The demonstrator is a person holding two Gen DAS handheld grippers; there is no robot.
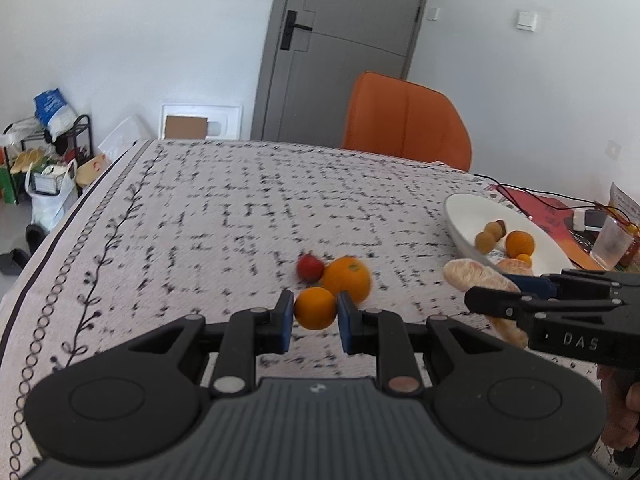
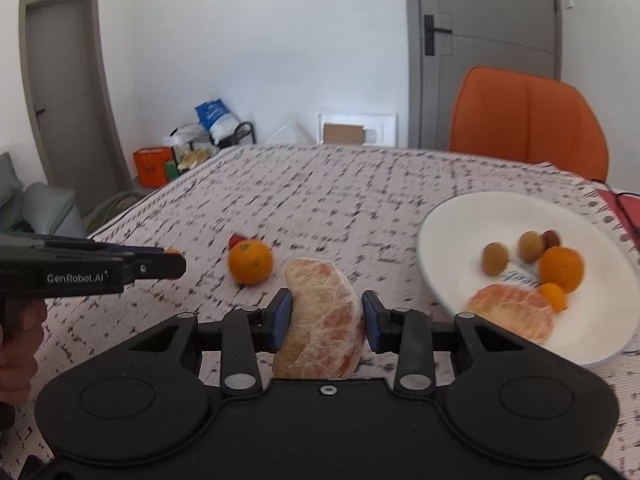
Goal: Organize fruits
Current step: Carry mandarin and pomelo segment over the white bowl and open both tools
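Above the worktop (image 1: 224, 208), each hand-held gripper clamps fruit for the plate (image 2: 460, 232): left (image 1: 313, 311) a mandarin (image 1: 315, 307), right (image 2: 325, 312) a pomelo wedge (image 2: 322, 316).

Ahead of left claw (image 1: 313, 314): large orange (image 1: 346, 278), strawberry (image 1: 309, 267) behind. Right of right claw (image 2: 325, 314): plate (image 2: 460, 216) holding fruit.

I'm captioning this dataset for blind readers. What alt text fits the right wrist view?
The right gripper holds a peeled pomelo segment between its fingers above a patterned tablecloth. To the right, a white plate holds another segment, oranges and small brown fruits; an orange lies on the cloth, and the left gripper enters from the left.
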